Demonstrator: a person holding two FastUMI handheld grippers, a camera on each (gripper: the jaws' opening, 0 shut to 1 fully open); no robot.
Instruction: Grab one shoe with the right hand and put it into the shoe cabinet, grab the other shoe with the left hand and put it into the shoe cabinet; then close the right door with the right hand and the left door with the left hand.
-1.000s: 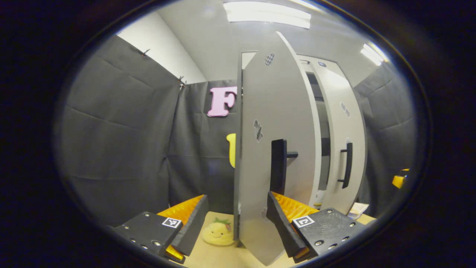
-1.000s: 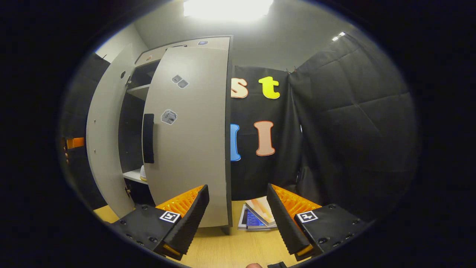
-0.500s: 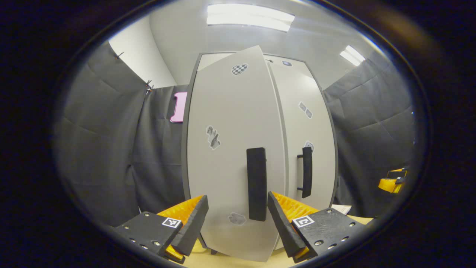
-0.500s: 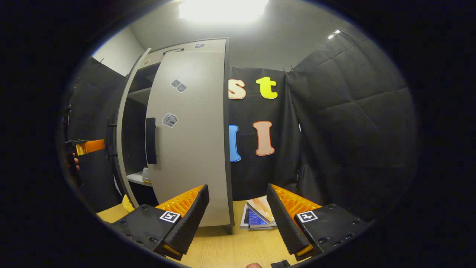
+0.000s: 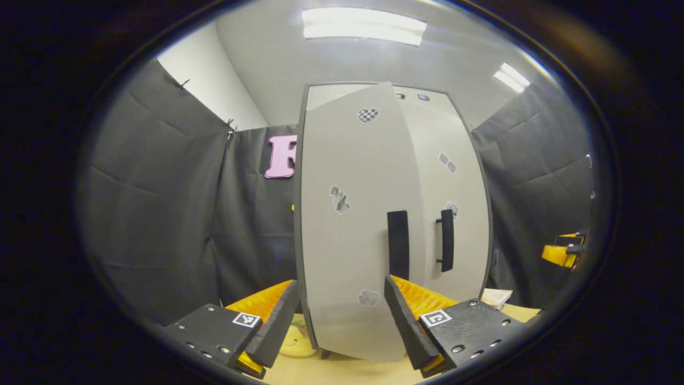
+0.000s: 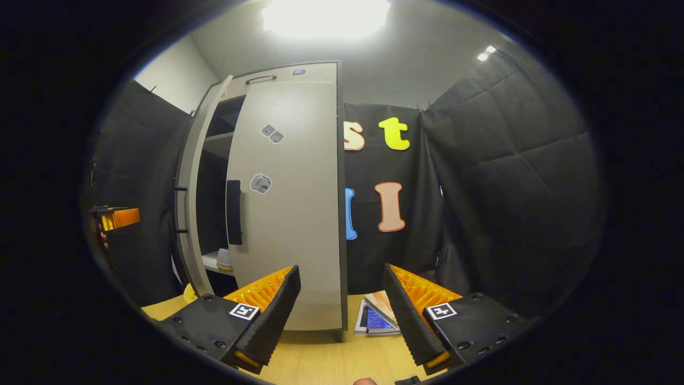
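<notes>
Left door (image 5: 347,224) swung nearer shut, gap remaining.

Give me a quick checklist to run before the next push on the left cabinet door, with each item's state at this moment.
1. Shoe inside: ok. A pale shoe sits on a shelf behind the doors; the second shoe, cannot tell.
2. Right door shut: cannot tell; it looks close to flush with the cabinet.
3. Left door shut: not ok. The right gripper view shows a dark gap between the two doors.
4. Left gripper ready to push: ok. Open, fingers spread before the door's lower part.
5. Right gripper clear: ok. Open, holding nothing.
6. Door path: cannot tell. A yellow plush toy lies near the left door's base.
</notes>
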